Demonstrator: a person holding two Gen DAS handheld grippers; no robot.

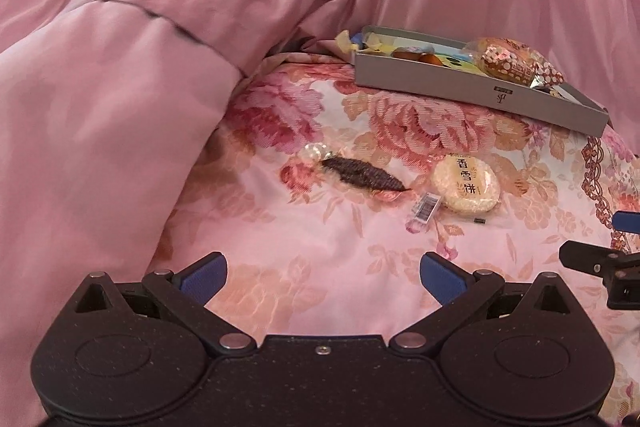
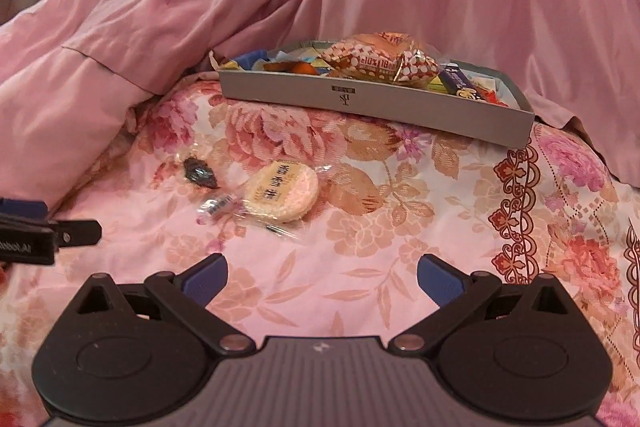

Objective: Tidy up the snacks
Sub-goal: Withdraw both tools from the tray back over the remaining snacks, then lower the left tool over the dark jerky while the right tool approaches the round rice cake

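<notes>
rice cracker [image 1: 467, 185], snack box [image 2: 360, 99] far end only rightward

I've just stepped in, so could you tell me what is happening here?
A person is tidying snacks on a floral bedspread with two handheld grippers. The left gripper and right gripper are both open and empty. A grey box already holds several snacks; a round rice cracker and a dark wrapped snack lie loose.
</notes>
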